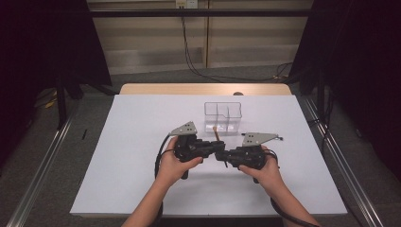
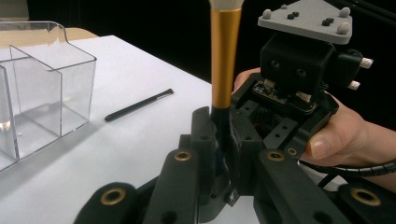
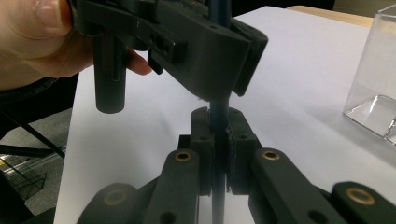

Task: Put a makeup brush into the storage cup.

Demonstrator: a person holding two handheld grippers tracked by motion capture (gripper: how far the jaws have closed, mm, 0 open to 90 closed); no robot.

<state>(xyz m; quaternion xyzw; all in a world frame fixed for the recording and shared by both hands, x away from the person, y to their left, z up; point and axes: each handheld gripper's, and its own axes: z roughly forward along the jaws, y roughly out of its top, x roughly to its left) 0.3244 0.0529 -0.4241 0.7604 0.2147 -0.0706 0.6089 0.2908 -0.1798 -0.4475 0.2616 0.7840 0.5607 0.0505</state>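
Handover step, my read: both hold the brush (image 2: 225, 56) at once, so loosen only 1 grip before moving, and keep the handle upright for the organizer (image 1: 223, 117) just beyond. Left hand-held gripper (image 2: 223, 122) is closed tight on the black handle below the gold ferrule. Right hand-held gripper (image 3: 219, 126) is clamped on that handle too, tip to tip with the left, above the worktop (image 1: 132, 142).

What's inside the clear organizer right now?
The clear organizer looks empty through its walls in the compartments that show; its left end is cut off. The gold-ferruled brush is outside it, clamped upright in the left tongs.
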